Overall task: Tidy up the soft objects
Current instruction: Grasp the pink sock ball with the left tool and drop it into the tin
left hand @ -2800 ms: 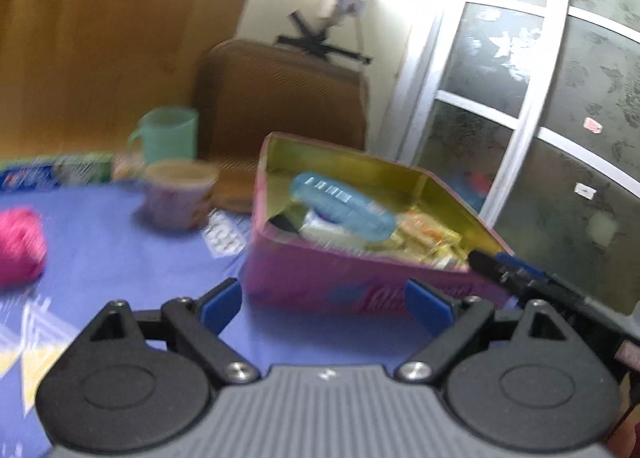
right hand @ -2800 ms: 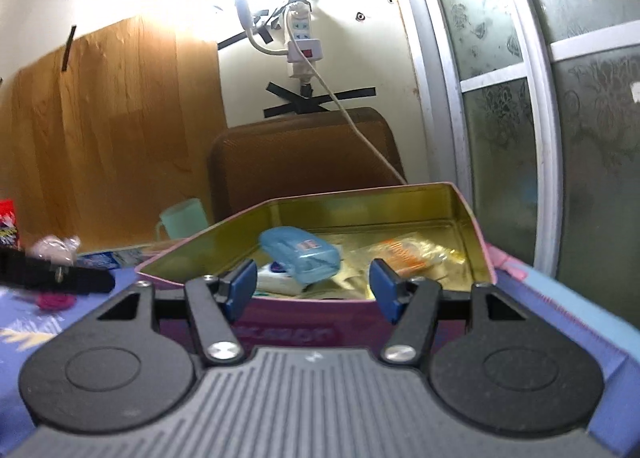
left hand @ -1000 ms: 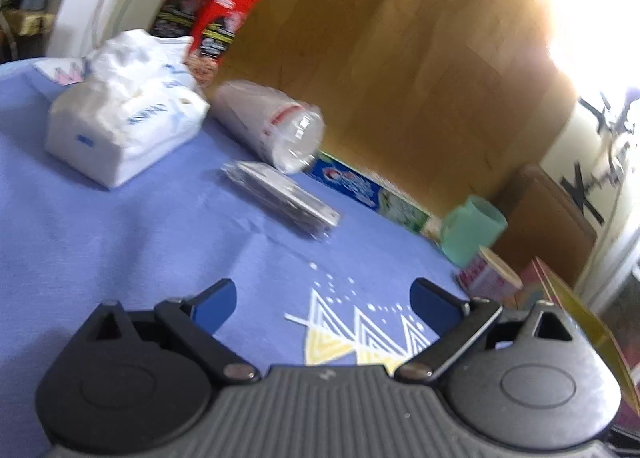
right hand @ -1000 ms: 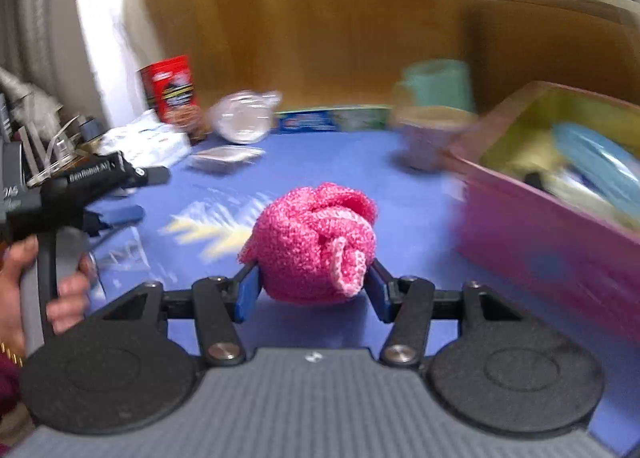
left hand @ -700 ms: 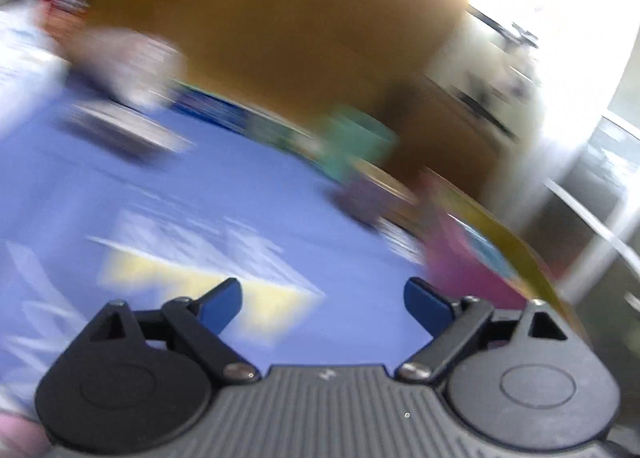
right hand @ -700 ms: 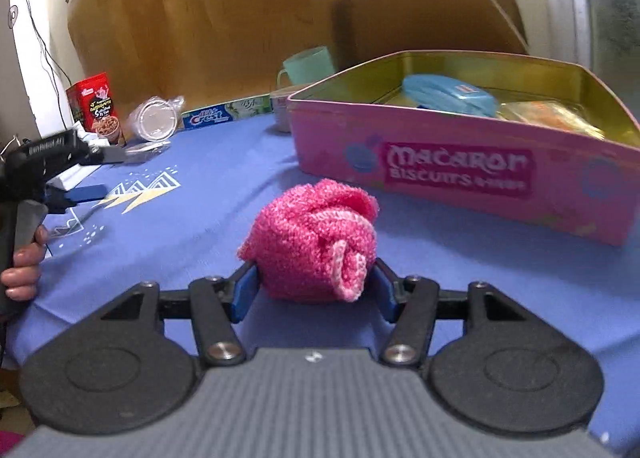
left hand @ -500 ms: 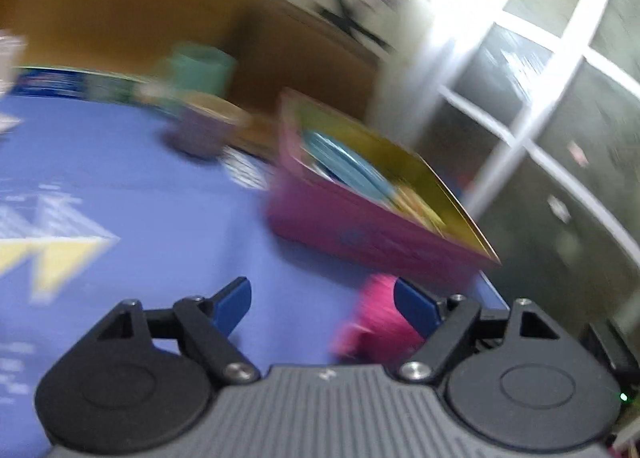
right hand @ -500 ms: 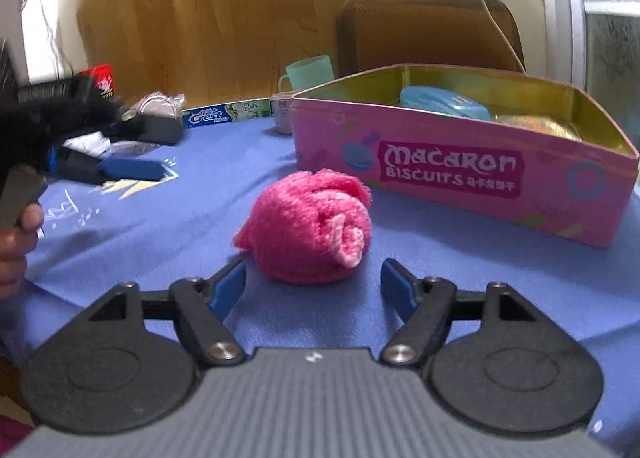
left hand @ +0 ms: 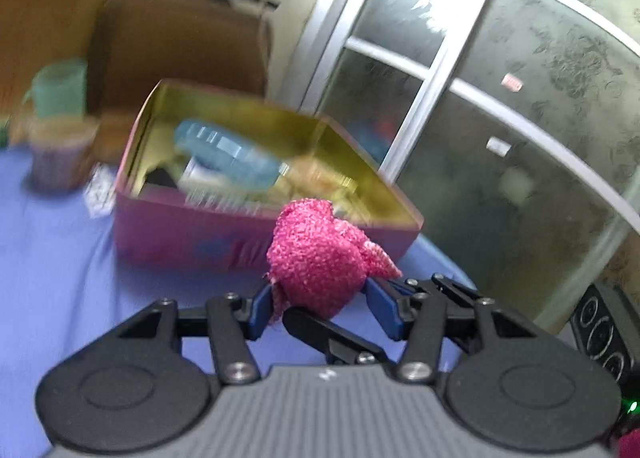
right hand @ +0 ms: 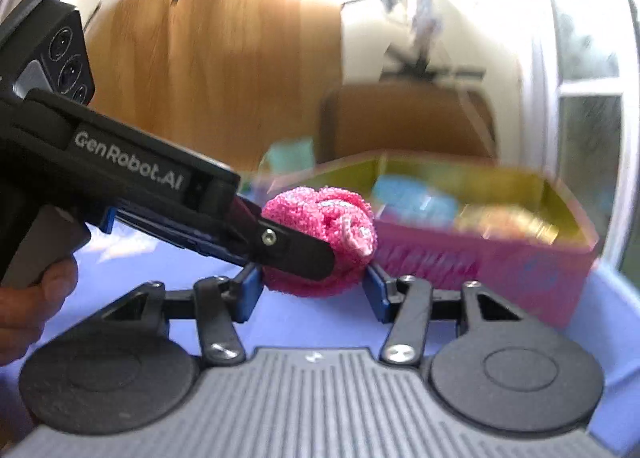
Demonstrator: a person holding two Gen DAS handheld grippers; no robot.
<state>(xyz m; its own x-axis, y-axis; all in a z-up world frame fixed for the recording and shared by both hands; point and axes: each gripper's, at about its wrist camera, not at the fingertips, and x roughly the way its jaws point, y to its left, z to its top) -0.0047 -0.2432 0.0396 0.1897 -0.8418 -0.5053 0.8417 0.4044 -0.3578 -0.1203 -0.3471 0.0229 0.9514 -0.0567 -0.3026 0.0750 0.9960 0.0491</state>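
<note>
Pinching the pink knit ball (left hand: 320, 258), the left hand-held gripper (left hand: 320, 308) crosses the right wrist view; right gripper's (right hand: 314, 290) grip unclear.

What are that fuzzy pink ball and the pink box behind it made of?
The pink ball looks like knitted or terry-like yarn fabric: a nubbly, looped, matte surface that bunches in soft folds. The pink box is probably a metal tin: thin rigid walls with a shiny gold inside, though blur leaves that open.

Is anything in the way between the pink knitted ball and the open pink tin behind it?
Nothing lies on the blue cloth between them. The pink knitted ball, gripped by the left claw, only needs to clear the near wall of the pink tin.
</note>
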